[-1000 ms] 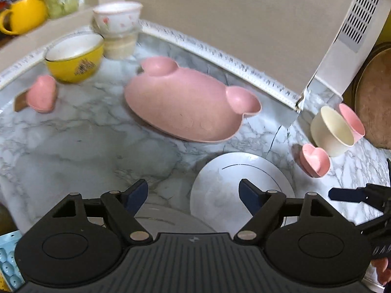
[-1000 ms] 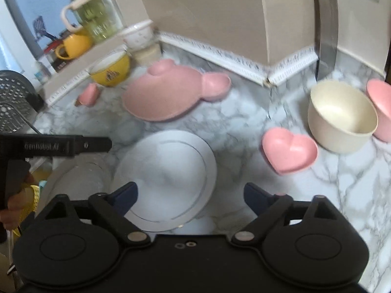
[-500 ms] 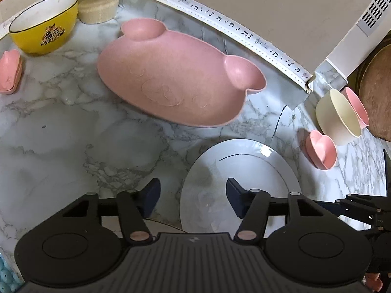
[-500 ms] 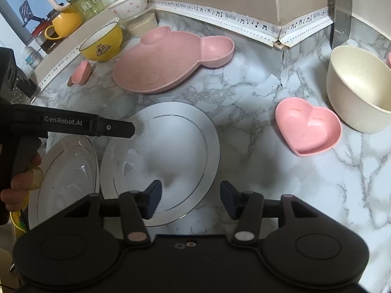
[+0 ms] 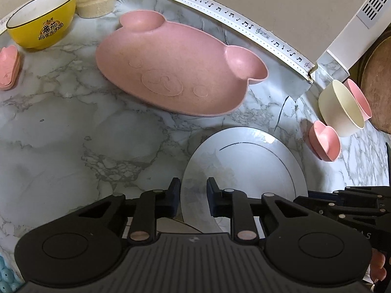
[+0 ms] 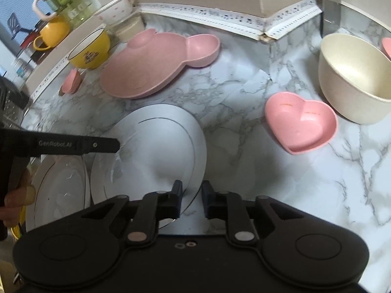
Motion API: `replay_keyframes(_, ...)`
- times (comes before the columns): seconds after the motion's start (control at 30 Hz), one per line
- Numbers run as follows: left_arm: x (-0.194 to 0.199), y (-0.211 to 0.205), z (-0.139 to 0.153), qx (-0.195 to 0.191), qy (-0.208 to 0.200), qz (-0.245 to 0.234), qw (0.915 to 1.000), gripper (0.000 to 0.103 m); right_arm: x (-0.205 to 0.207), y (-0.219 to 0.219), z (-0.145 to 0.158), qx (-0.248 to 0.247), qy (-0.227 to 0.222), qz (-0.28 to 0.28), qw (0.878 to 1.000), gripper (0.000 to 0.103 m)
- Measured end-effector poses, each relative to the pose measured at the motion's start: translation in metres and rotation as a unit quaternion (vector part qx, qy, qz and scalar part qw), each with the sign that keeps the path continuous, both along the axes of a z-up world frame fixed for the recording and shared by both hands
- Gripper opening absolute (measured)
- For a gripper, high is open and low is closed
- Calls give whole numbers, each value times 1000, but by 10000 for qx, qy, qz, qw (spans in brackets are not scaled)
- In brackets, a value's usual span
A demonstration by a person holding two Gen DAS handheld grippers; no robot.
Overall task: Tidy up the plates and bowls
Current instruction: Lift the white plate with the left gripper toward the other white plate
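While a second white plate (image 6: 58, 190) is shown only by the right wrist view, the white plate (image 5: 246, 171) beside it on the marble counter (image 5: 61, 141) is straddled at its rim by both narrowed grippers: left gripper (image 5: 193, 199), right gripper (image 6: 191, 201) (contact cannot be confirmed). A pink bear plate (image 5: 176, 66) and heart dish (image 6: 301, 125) lie beyond.

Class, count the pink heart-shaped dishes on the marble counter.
2: one pink heart dish beside the cream bowl, another near the yellow bowl. Others may be hidden.
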State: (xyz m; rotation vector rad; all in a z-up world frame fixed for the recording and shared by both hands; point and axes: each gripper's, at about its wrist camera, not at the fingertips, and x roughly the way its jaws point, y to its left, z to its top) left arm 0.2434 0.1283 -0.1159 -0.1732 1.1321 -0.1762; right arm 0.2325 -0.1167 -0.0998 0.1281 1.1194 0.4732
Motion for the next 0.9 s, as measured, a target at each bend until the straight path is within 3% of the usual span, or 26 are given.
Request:
replay_keyframes(0.37, 5, -5, 15, -48, -306, 69, 9995, 20, 10, -4, 12, -55, -172, -238, 9996, 10)
replay_keyframes(0.9, -24, 11, 74, -58, -693, 358, 9969, 20, -4, 7, 62, 220, -490, -34, 9986, 9)
